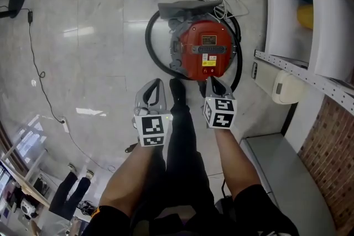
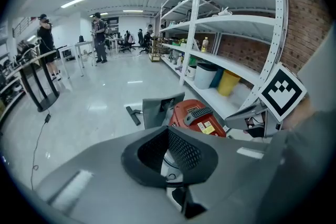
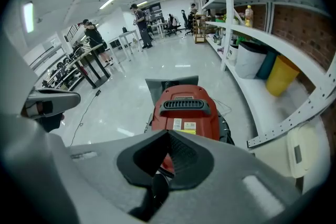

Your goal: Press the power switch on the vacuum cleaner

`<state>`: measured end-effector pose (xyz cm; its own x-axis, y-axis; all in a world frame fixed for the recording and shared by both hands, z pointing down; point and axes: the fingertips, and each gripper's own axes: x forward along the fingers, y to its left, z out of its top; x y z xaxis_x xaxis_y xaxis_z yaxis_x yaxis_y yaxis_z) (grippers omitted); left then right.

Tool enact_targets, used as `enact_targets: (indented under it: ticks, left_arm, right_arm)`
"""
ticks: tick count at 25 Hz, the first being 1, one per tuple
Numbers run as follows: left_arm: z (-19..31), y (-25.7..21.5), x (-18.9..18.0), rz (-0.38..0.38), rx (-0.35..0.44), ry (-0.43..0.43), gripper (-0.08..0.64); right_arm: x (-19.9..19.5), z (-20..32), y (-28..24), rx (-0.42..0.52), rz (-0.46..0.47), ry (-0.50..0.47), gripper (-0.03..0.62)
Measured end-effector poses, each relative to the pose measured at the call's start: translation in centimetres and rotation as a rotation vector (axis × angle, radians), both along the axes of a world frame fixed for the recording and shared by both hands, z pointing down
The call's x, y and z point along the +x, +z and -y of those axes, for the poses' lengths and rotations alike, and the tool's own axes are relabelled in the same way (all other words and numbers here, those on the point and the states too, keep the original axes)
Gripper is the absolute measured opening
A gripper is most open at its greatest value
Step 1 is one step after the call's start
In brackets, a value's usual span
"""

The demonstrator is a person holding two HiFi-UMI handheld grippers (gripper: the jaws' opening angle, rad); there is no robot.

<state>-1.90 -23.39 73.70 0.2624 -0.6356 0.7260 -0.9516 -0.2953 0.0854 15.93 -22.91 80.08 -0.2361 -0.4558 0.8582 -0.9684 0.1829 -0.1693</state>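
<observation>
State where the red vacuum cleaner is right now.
In the head view, the red vacuum cleaner sits on the floor at upper centre, just ahead of the right gripper, with white shelving to its right.

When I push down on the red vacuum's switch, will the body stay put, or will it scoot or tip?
It will probably stay upright: the vacuum cleaner sits low and broad on the floor. A slanted push might slide it, since that floor looks glossy. The hose looped around it looks flexible, so it likely offers little bracing.
</observation>
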Motion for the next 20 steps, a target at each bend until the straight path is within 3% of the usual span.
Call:
enact_targets:
  ticks: [10, 20]
  left_arm:
    - [-0.3, 4.4, -0.2, 0.030, -0.065, 0.045, 0.011]
    - [-0.6, 5.4, -0.1, 0.025, -0.089, 0.055, 0.011]
  right_arm:
    - [0.2, -0.1, 6.1, -0.116, -0.011, -0.013, -0.008]
    - [-0.4, -0.4, 8.5, -0.178, -0.016, -0.023, -0.008]
